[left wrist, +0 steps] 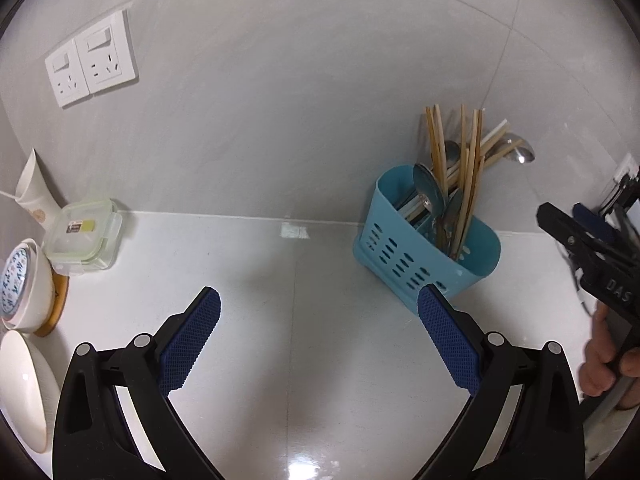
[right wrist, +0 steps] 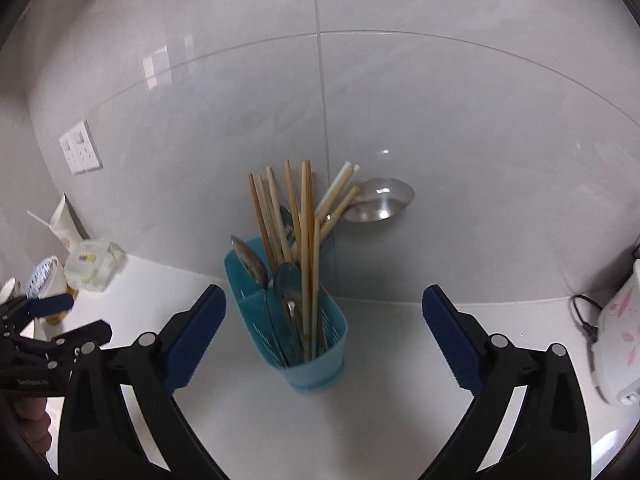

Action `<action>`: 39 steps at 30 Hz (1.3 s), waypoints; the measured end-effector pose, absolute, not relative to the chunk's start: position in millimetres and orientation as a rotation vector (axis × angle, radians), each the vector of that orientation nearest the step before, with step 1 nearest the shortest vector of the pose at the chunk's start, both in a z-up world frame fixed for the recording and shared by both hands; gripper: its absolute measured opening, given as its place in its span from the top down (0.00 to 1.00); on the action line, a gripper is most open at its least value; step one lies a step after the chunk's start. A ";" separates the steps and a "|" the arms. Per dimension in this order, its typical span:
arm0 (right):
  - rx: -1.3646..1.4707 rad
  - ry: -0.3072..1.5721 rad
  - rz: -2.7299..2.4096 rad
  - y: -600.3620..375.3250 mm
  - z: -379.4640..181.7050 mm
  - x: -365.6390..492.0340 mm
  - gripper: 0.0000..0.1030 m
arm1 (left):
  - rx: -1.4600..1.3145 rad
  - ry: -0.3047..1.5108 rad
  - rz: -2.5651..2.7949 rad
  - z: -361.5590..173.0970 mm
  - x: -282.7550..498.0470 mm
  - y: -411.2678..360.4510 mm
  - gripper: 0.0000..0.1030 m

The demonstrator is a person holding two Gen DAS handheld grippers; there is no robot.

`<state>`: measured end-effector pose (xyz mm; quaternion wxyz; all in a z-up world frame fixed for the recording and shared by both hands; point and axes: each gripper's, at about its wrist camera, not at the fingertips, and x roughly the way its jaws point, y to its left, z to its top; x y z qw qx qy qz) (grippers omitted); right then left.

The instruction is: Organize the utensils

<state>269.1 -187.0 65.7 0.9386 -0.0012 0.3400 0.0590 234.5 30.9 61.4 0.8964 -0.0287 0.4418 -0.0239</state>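
Grey-tiled wall backs a white desk [right wrist: 380,360] where the blue perforated plastic caddy [right wrist: 316,364] holds wooden chopsticks [right wrist: 306,248] and steel spoons [right wrist: 290,284]. Left tongs [left wrist: 318,306] and right tongs [right wrist: 324,304] gape empty; sorting looks finished, so next likely means checking for strays.

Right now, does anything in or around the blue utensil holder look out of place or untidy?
Mostly tidy. The blue utensil holder stands upright on the counter, with nothing spilled beside it. Only the large metal ladle and two pale chopsticks look odd: they lean sideways towards the tiled wall, while the bamboo chopsticks stand nearly straight.
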 end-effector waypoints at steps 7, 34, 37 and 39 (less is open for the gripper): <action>0.003 0.738 0.065 -196.1 67.0 233.2 0.08 | -0.082 0.915 -0.080 58.9 213.4 25.0 0.06; 0.032 0.769 0.030 -198.1 67.6 191.2 0.08 | -0.041 0.889 -0.110 73.0 186.3 12.7 0.06; 0.024 0.768 0.026 -197.0 68.1 191.9 0.08 | -0.041 0.890 -0.112 73.5 186.1 11.1 0.06; 0.028 0.768 0.029 -197.2 68.9 192.1 0.08 | -0.042 0.887 -0.115 74.8 185.6 10.4 0.06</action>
